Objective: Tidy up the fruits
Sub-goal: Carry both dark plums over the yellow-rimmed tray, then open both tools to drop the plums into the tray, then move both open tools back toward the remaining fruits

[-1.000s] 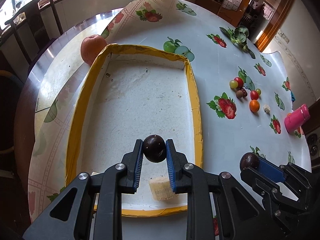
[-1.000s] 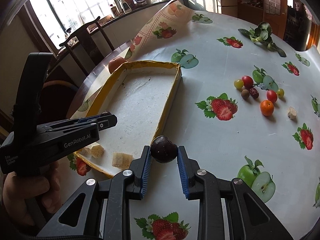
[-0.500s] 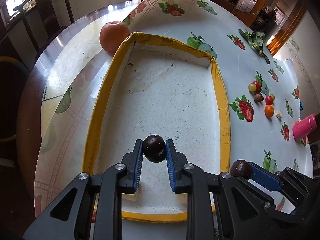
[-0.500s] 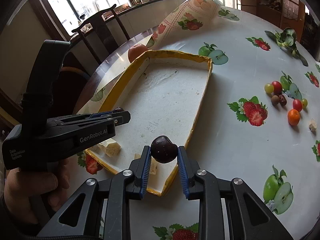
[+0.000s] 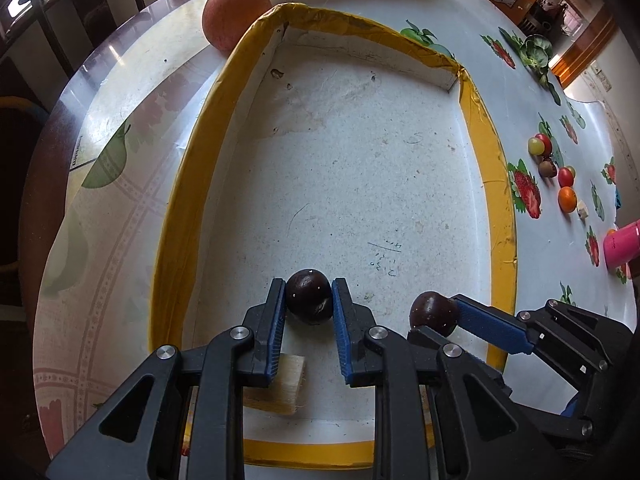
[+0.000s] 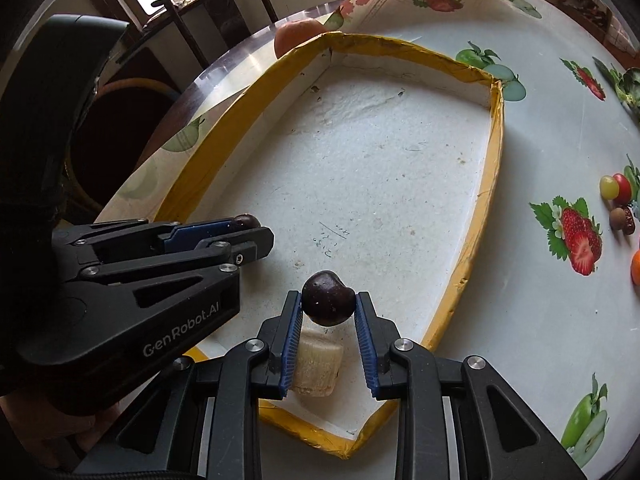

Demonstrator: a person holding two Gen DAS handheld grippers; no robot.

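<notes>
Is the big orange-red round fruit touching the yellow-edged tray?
Touching. In the left wrist view the big orange-red round fruit presses against the yellow-edged tray's far corner, no gap showing.

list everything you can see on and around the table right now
dark fruit: 2, dark brown, one clamped in each gripper above the tray; second
tray: 1, white floor with yellow rim, on the table
pale cubes: at least 1, cream, on the tray floor by its near end
big fruit: 1, orange-pink, outside the tray's far corner
small fruits: a cluster, red, yellow-green, brown, orange, on the cloth right of the tray
pink cup: 1, right edge
tablecloth: 1, white, fruit prints
chair: 1, dark, behind the table
left gripper: shut on fruit
right gripper: shut on fruit
</notes>
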